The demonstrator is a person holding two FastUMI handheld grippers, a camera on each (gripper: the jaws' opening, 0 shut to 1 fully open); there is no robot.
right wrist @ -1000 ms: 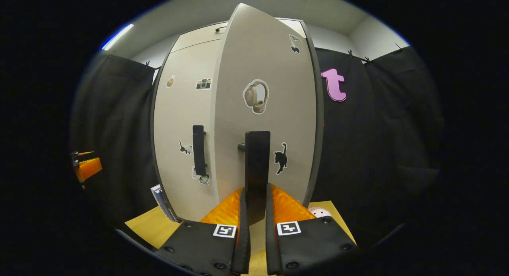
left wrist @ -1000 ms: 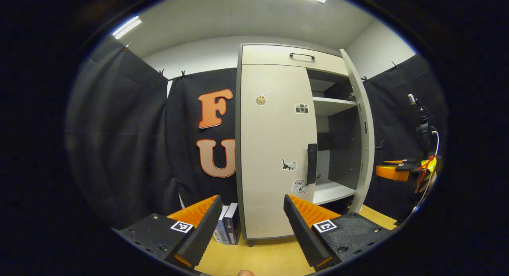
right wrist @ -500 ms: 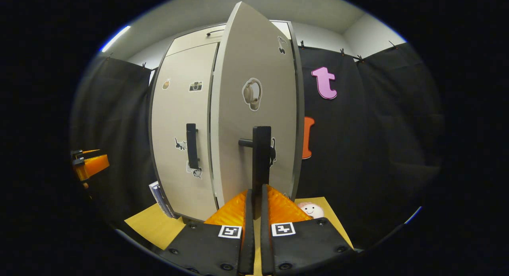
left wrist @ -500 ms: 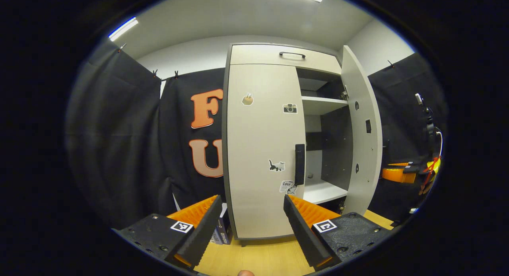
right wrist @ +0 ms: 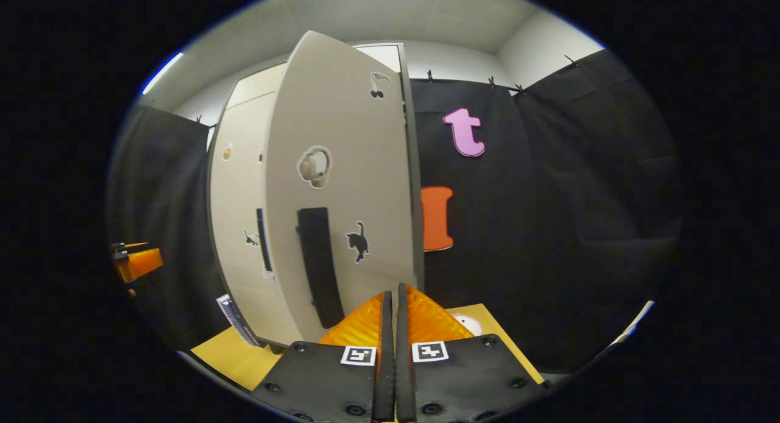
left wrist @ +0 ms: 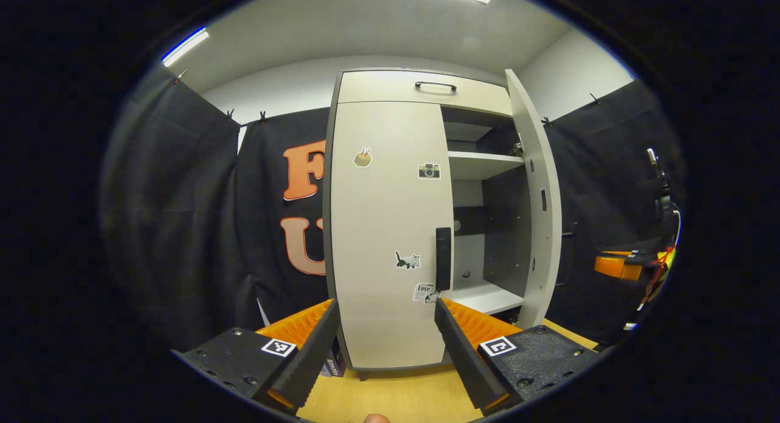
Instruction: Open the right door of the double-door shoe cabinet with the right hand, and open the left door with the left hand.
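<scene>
L gripper (left wrist: pixel 381 344) spread wide, left door handle (left wrist: pixel 443 259) ahead, untouched | R gripper (right wrist: pixel 392 344) closed on nothing, right door handle (right wrist: pixel 319 264) beside, up-left | right door (right wrist: pixel 341 179) swung open | wood floor (left wrist: pixel 390 395)

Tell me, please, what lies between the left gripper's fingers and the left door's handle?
In the left gripper view, nothing: the left gripper is open, the handle just above its finger.

Each gripper has two black blocks with small round screws and a little square black-and-white tag on top – the left gripper (left wrist: pixel 384 344) and the right gripper (right wrist: pixel 395 350) look the same. The fingers (left wrist: pixel 304 362) are long wedges with ribbed sides – like tiny steps
</scene>
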